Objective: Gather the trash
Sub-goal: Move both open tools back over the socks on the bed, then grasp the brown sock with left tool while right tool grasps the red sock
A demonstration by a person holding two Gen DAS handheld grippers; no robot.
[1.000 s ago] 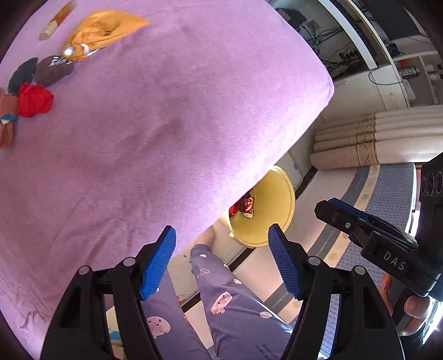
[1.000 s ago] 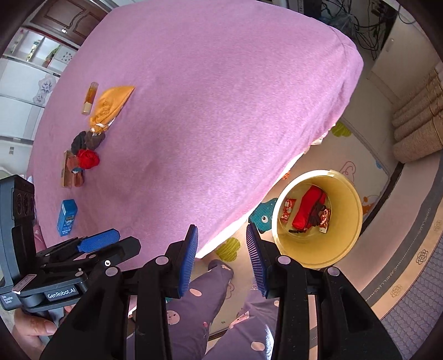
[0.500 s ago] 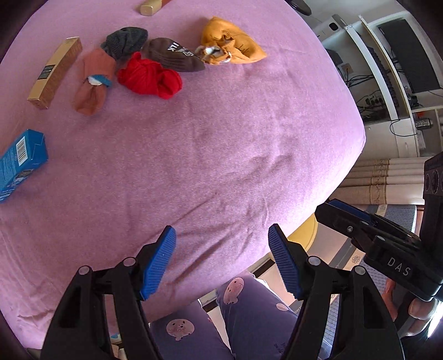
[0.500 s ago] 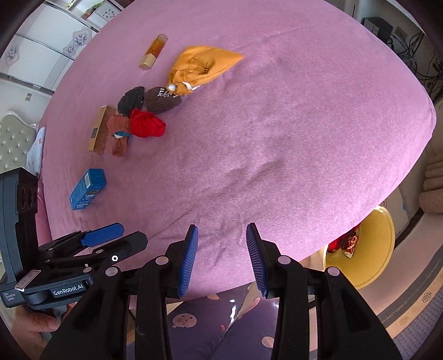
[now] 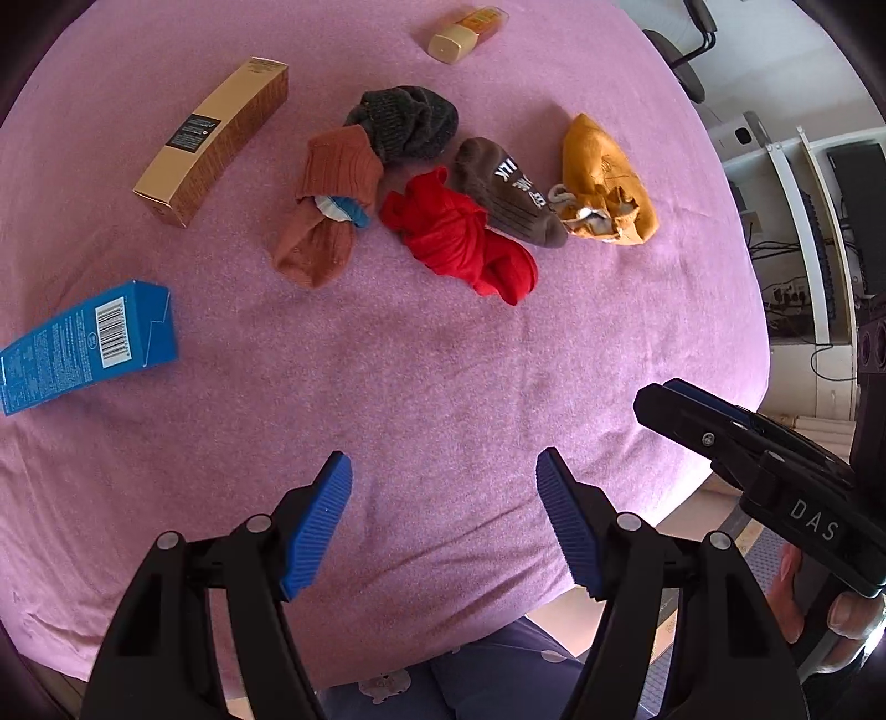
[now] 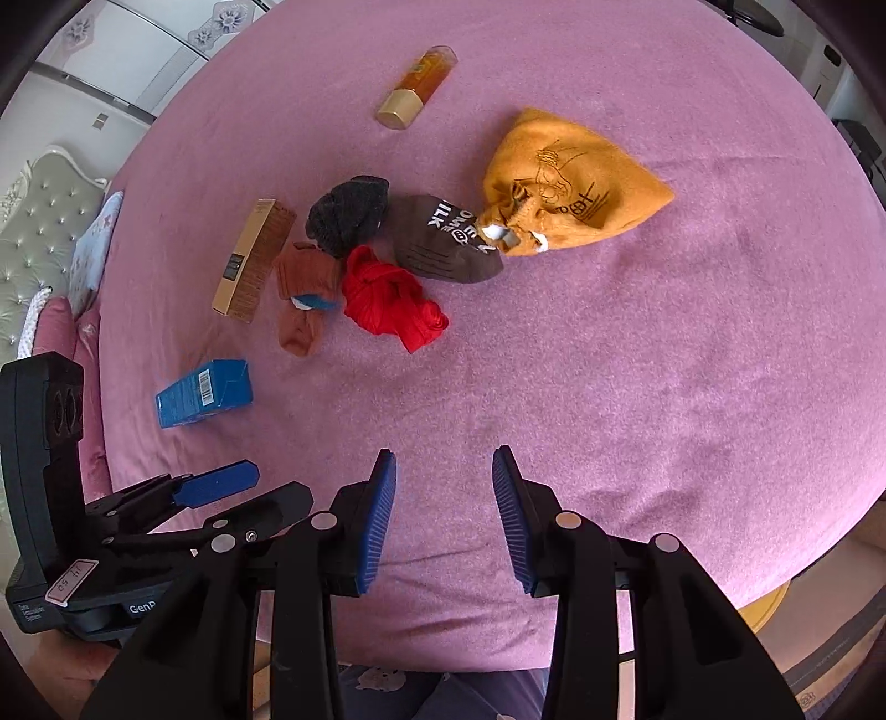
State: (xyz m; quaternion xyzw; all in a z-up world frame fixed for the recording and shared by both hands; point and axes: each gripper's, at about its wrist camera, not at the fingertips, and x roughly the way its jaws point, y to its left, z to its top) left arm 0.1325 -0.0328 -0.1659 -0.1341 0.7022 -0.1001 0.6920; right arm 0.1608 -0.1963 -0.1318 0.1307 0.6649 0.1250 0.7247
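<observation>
Left wrist view: the left gripper hangs empty over the purple bed, fingers spread wide. Taking the red sock as landmark, a rust sock lies just beside it toward the tan box, a dark grey sock beyond it, a brown sock touching its far side, and a mustard pouch past that. The blue carton sits well apart, nearer the camera; a small bottle lies farthest off. The cartons are the likeliest trash: light, stiff, probably crushable, best pinched across the narrow faces. The socks would be soft and bunch under any grip.

Right wrist view: the right gripper is also empty, fingers parted but narrower. The blue carton lies near the left gripper.

Against 1 second ago, both views have swung off the yellow bin and floor onto the bed, the clutter now central.
</observation>
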